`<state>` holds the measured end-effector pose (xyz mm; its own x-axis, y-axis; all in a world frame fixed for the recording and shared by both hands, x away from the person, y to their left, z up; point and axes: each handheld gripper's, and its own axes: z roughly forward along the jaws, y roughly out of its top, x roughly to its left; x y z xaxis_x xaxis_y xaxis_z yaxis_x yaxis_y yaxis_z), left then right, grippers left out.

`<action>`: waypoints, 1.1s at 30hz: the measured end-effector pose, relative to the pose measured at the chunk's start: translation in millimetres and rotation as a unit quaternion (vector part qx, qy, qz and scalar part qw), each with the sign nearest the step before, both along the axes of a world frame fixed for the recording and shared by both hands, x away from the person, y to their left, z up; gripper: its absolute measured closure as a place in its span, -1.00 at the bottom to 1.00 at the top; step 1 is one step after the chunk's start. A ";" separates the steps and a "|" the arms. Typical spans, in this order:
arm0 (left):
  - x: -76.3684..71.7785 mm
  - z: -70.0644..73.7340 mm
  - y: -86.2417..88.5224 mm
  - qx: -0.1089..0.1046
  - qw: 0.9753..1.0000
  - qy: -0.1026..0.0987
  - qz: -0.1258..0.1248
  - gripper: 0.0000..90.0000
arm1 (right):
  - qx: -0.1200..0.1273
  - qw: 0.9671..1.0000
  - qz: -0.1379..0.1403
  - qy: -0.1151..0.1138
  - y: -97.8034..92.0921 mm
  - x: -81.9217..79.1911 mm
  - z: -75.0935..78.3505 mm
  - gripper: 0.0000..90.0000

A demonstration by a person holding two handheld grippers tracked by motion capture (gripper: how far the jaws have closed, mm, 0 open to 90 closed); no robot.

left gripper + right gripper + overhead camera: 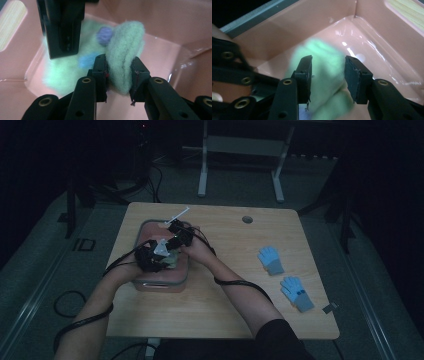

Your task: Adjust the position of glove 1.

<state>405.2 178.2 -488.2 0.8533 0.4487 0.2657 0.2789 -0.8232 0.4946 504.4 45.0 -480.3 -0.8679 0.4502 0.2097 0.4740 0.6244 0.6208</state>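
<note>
A: Table first. Pink bin sits on its left half, both grippers down inside it. Two blue gloves lie well apart from it, on the right side of the table.

B: Left gripper?

A: Jaws pinching a fold of the pale green felt. The fold stands upright between the pads, both pads touching it. The rest of the felt lies flat on the bin floor behind, with a blue patch and a purple knob on it.

B: Right gripper?

A: Jaws spread, moderate gap. Green felt lies between and below them, blurred. Can't tell if either pad touches it. In the left gripper view it hangs over the flat part of the felt, just beside the pinched fold.

B: Felt location overall?

A: Inside the bin, on the floor, near a corner.
</note>
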 end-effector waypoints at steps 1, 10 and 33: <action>1.6 -0.9 -1.1 0.002 1.000 0.005 0.000 0.57 | 0.006 1.000 0.000 0.004 -3.1 0.9 0.2 0.19; 4.6 -1.8 -4.9 0.002 0.999 0.044 0.021 -0.02 | 0.030 0.999 0.002 -0.015 -31.6 -12.1 20.3 -0.09; -41.5 44.3 -30.8 -0.144 0.989 0.008 0.046 -0.95 | 0.102 0.991 0.026 -0.078 -134.6 -69.9 64.3 -0.51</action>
<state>363.7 147.4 -443.9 0.8082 0.5797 0.1037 0.3552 -0.6203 0.6993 434.5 -89.6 -416.0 -0.9177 0.3667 0.1530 0.3329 0.4991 0.8001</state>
